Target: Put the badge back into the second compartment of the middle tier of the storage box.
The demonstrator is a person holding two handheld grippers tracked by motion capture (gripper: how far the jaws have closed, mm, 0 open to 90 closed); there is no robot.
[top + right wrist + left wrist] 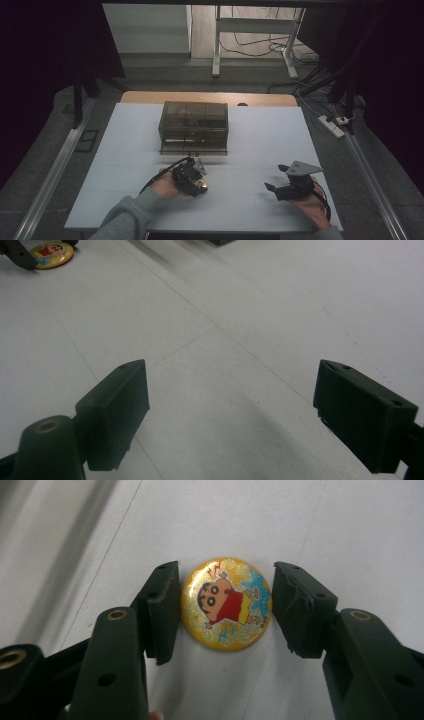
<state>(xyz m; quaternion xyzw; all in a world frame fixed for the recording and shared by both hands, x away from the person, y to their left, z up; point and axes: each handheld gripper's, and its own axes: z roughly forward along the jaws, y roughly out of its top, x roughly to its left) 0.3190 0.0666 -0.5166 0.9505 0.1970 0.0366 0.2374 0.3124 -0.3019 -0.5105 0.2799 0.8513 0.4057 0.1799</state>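
While the left gripper (226,580) stands narrow, its black pads (162,605) sit tight at both sides of the round yellow pin badge w/ a cartoon boy (226,607), which lies flat on the white table sheet (250,315). The right gripper (230,370) is spread wide, nothing betw. its pads. The high view adds both hands near the front edge and, farther back, the smoky transparent plastic box (194,127), well apart from both grippers, w/ free sheet in betw.

Badge (226,604) on table (260,130), before box (194,127).
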